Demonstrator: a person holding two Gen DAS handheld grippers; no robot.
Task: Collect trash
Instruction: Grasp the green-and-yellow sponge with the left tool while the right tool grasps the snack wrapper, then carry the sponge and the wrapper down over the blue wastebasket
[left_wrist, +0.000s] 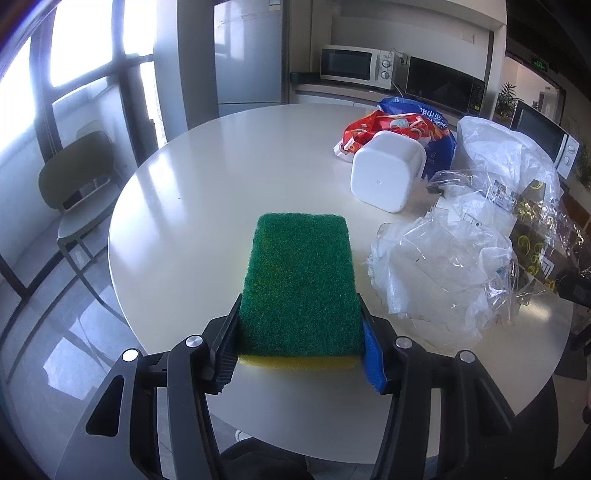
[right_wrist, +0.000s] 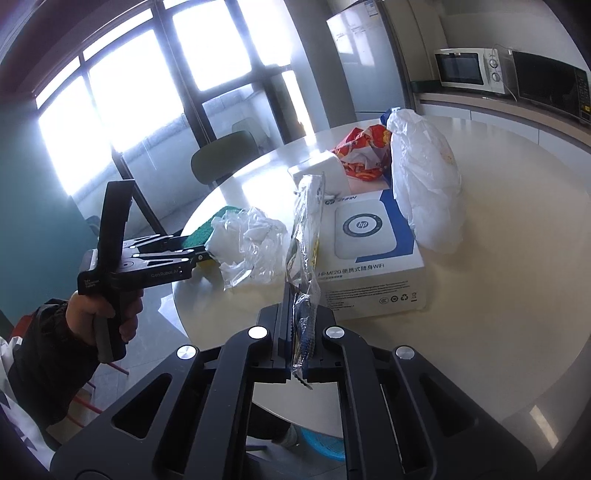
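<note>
A round white table (left_wrist: 229, 155) is shown bearing the clutter to be cleared; its bare left half is kept free as working room. Near its right edge a white printed box (right_wrist: 373, 266) is laid flat, with a tall white plastic bag (right_wrist: 424, 184) standing against its far side. Behind these, a red patterned bag (left_wrist: 384, 129) and a white tub (left_wrist: 388, 171) tipped on its side are grouped with the other refuse. A crumpled clear plastic sheet (left_wrist: 443, 273) is left loose on the tabletop, just beside the sponge, within reach of either tool.

The green-topped sponge (left_wrist: 301, 284) is clamped between the pads of the left gripper (left_wrist: 299, 332), its yellow underside seen at the near edge; the grip is taken across the short width so that the scouring face is kept uppermost. A narrow clear wrapper (right_wrist: 306, 236) is pinched upright in the fully closed right gripper (right_wrist: 297, 325), held by its lower end so that the rest is lifted clear of the box. Both pieces are judged ready for carrying to a bin.
</note>
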